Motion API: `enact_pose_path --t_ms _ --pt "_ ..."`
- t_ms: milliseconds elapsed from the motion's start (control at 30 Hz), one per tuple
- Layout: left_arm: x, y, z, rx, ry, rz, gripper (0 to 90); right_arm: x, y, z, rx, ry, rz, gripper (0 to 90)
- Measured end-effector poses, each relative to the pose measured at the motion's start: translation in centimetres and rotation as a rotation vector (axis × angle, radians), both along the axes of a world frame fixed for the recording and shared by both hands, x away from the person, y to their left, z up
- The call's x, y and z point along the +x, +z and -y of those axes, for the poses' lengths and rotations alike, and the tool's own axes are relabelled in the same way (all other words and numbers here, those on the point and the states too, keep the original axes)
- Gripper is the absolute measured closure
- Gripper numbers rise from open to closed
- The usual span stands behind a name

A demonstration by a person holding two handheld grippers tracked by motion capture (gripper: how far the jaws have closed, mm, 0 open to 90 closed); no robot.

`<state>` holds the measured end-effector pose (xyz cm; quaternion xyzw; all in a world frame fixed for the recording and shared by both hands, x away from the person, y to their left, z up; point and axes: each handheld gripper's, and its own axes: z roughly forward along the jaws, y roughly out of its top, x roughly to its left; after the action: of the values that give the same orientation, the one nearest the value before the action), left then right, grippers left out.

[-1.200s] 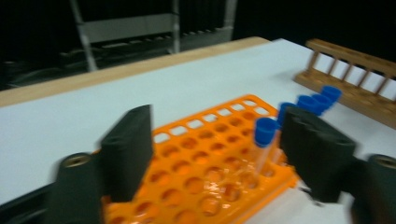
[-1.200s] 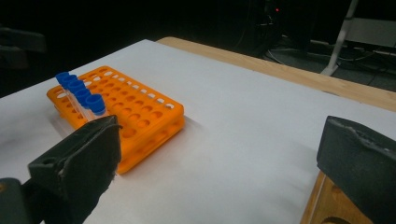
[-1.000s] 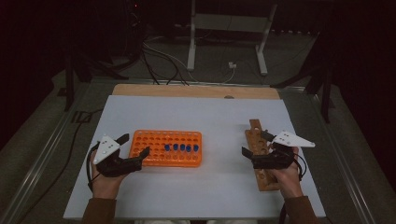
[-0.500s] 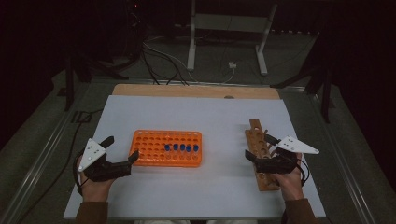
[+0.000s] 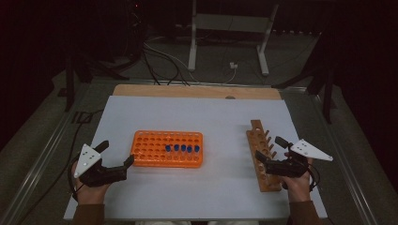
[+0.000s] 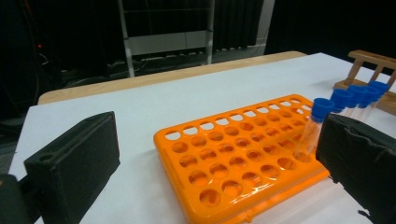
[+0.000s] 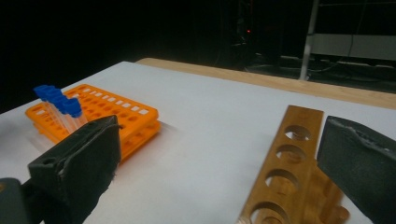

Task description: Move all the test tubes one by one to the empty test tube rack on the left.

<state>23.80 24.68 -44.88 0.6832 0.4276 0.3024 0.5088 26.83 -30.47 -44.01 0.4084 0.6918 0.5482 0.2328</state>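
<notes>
The left gripper [image 5: 123,165] sits low over the near left part of the white table [image 5: 197,117], just off the left end of the orange tube rack [image 5: 167,148]. Its jaws have just been opening and now stand wide apart, with nothing between them; in the left gripper view the two black jaws frame the rack's near corner without touching it. The right gripper [image 5: 261,161] hovers over the near end of the wooden rack [image 5: 263,157] on the right side of the table. Its jaws are also spread wide and grip nothing; the right gripper view shows the wooden rack's [image 7: 285,163] top strip of round holes running between them, whether the right-hand jaw touches the wood I cannot tell. The orange tube rack [image 6: 243,154] lies flat near the middle of the table, well apart from the wooden rack, with its long side toward the person. Five clear tubes with blue caps [image 5: 182,148] stand upright in a row in its right half, and the remaining holes are unfilled. From the left gripper view the nearest blue-capped tube [image 6: 316,122] stands just beside the right-hand jaw. Beyond the white table top runs a bare wooden edge [image 5: 197,91], then dark floor with cables [image 5: 162,63] and a metal stand [image 5: 230,28].
</notes>
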Motion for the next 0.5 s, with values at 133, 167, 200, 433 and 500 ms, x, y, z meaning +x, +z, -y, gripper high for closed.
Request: enact_pose_path --t_ms 133,167,200,433,500 --pt "0.09 -0.19 -0.13 -0.002 0.017 0.000 0.6 0.07 -0.20 -0.02 -0.011 -0.006 0.001 0.2" --pt "0.10 -0.18 -0.25 -0.005 0.024 0.001 0.6 0.09 -0.23 -0.05 -0.016 -0.006 0.002 0.2" --pt "0.11 -0.16 -0.35 -0.012 0.029 0.003 0.6 0.12 -0.26 -0.09 -0.021 -0.006 0.004 0.2" --pt "0.12 -0.30 -0.58 -0.018 0.036 -0.002 0.6 0.09 -0.39 0.06 -0.018 -0.015 0.000 0.2" --pt "0.13 -0.33 -0.65 -0.026 0.039 -0.003 0.6 0.11 -0.39 0.12 -0.015 -0.018 -0.003 0.2"
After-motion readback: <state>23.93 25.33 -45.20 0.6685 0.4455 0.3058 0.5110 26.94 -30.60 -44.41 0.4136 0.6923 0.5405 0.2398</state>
